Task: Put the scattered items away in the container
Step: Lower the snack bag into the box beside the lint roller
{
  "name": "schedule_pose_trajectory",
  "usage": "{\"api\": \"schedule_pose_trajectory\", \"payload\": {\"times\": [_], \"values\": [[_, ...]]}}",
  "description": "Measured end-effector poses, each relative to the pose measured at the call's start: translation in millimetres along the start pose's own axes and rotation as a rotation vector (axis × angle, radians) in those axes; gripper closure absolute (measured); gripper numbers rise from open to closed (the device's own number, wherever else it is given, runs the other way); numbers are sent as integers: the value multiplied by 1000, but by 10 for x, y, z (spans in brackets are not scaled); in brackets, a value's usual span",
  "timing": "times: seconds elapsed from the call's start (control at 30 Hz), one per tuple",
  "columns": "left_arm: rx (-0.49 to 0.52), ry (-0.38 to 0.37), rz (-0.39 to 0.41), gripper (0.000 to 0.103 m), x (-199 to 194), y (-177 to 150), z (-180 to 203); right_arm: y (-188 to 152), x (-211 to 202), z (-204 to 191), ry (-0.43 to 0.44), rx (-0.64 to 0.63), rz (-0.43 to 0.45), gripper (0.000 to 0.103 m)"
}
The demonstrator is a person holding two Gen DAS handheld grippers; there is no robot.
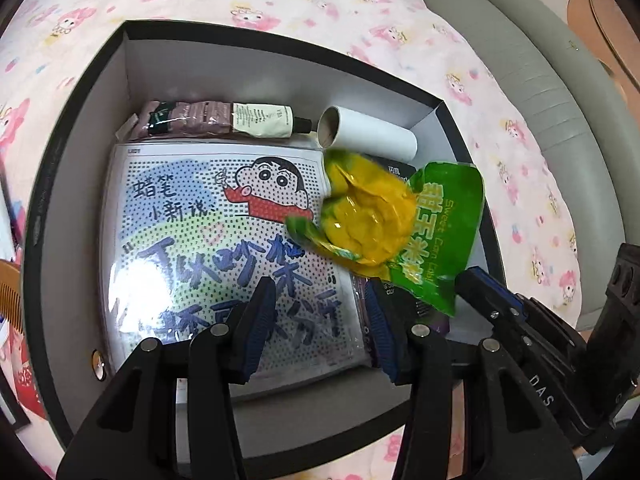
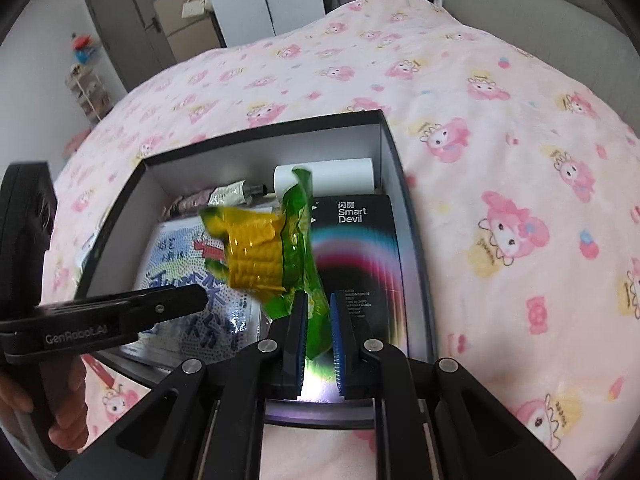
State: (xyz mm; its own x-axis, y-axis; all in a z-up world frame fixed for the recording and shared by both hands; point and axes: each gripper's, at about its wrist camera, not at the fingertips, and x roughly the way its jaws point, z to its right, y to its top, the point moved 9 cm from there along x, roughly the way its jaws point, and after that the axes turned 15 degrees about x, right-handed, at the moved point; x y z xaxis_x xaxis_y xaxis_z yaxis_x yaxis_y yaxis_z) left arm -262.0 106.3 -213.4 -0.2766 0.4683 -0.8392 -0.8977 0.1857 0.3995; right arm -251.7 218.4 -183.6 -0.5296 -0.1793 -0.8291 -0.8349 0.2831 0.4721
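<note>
Right gripper (image 2: 318, 312) is pinching the green flap of the sweet corn packet (image 2: 260, 256), dangling it over the black box (image 2: 394, 160) near its front-right corner, presumably so it drops clear of the walls; left gripper (image 1: 316, 312) is hanging part-open and empty over the front edge, probably just standing by. Below the packet, the cartoon sheet (image 1: 200, 240) is covering most of the floor and the Smart Devil box (image 2: 360, 248) is hugging the right wall. Along the far wall the tube (image 1: 260, 120) and white roll (image 1: 372, 132) are lying flat, the brownish pack (image 1: 188, 116) under the tube being hard to identify.
</note>
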Motion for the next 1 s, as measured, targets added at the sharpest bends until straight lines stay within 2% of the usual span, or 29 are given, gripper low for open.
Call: {"api": "schedule_pose_trajectory", "payload": {"times": [0.27,0.43,0.53,0.8,1.0], "values": [[83,37,-81,57,274,125,75,59,197,-12,-29,-36,-34,93],[76,29,-76,58,311,292,72,129,379,5,-62,-62,-49,93],[54,-4,-53,58,231,342,70,178,336,4,-47,-38,-33,93],[64,14,-49,58,-11,209,-20,75,61,97,18,36,-32,93],[105,-32,-39,58,-33,244,123,123,-170,162,37,66,10,93]]}}
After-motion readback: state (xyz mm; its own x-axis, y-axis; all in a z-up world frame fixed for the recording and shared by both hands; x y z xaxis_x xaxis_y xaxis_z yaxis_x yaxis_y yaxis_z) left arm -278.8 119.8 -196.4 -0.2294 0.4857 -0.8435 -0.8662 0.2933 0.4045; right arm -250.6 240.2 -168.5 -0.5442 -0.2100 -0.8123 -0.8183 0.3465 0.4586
